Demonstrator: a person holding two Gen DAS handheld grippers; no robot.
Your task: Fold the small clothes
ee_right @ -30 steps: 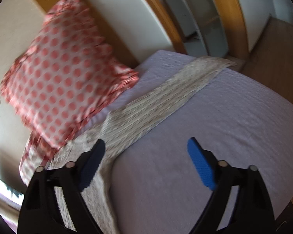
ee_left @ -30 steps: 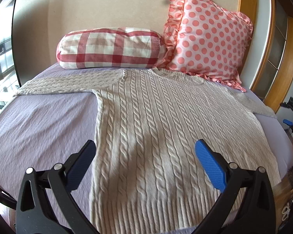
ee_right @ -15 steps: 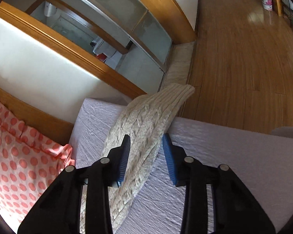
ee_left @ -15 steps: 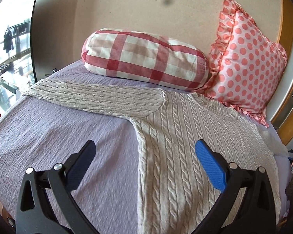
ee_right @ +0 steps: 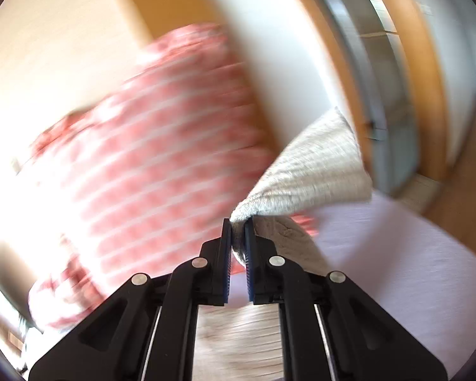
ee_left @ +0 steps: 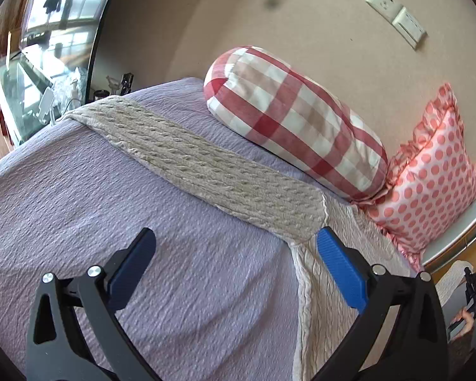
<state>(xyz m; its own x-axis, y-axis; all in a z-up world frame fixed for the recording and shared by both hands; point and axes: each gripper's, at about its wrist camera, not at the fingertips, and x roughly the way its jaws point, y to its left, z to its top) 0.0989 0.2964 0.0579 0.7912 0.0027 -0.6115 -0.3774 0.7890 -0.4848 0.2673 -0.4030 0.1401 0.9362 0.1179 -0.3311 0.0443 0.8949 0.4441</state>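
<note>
lilac bed (ee_left: 79, 190), cream cable-knit sweater (ee_left: 206, 171), blurred sleeve (ee_right: 314, 171) seemingly gripper-pinched (ee_right: 237, 241)

The left wrist view sits low over the bed (ee_left: 79, 197), looking along its tongs (ee_left: 234, 263) toward the wall and the checked bolster (ee_left: 288, 123), with the sweater (ee_left: 206, 162) near. The right wrist view is blurred, close above the same bed (ee_right: 412, 254), facing the headboard corner past its tongs (ee_right: 237, 241). Both views share the dotted pillow (ee_left: 428, 190) (ee_right: 149, 146), the sweater (ee_right: 317, 171) and the bed.
</note>
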